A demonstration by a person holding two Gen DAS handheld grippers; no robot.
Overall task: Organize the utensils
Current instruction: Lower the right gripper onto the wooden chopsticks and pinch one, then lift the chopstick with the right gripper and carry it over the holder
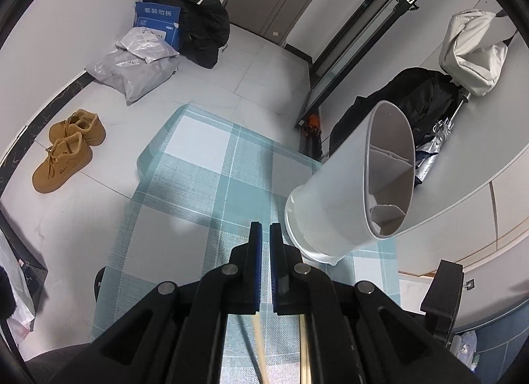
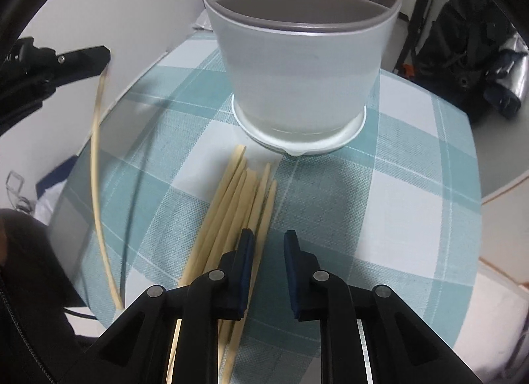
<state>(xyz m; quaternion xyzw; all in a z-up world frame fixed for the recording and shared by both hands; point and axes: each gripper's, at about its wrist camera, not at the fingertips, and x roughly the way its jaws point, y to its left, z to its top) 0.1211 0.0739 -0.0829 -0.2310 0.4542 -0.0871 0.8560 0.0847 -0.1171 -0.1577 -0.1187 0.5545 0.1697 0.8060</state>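
Now, step in hand: we judge that we are carrying one chopstick (image 2: pixel 96 159) toward the utensil holder (image 2: pixel 297 63), with the rest of the pile not yet sorted.
Left hand-held gripper (image 1: pixel 265 230): clenched, its jaws nearly together on the single chopstick, which trails back beneath the fingers in the left wrist view (in the right wrist view it hangs down from the tip as a long pale stick).
Right hand-held gripper (image 2: pixel 268 240): released, jaws apart with nothing between them, low over the near end of the chopstick pile (image 2: pixel 238 198).
Chopstick pile: on the table (image 2: pixel 396 159), fanned on the checked cloth, far tips just short of the holder's base.
Utensil holder: upright toward the far edge of the table, white with a grey rim and inner dividers, nothing visible inside it.
Holder relative to left hand-held gripper: just ahead and to the right, near but not touching.
Next move, as we see it: lift the held chopstick above the rim, tip it upright, and drop it into one compartment.
Risk: the long stick may catch the rim.
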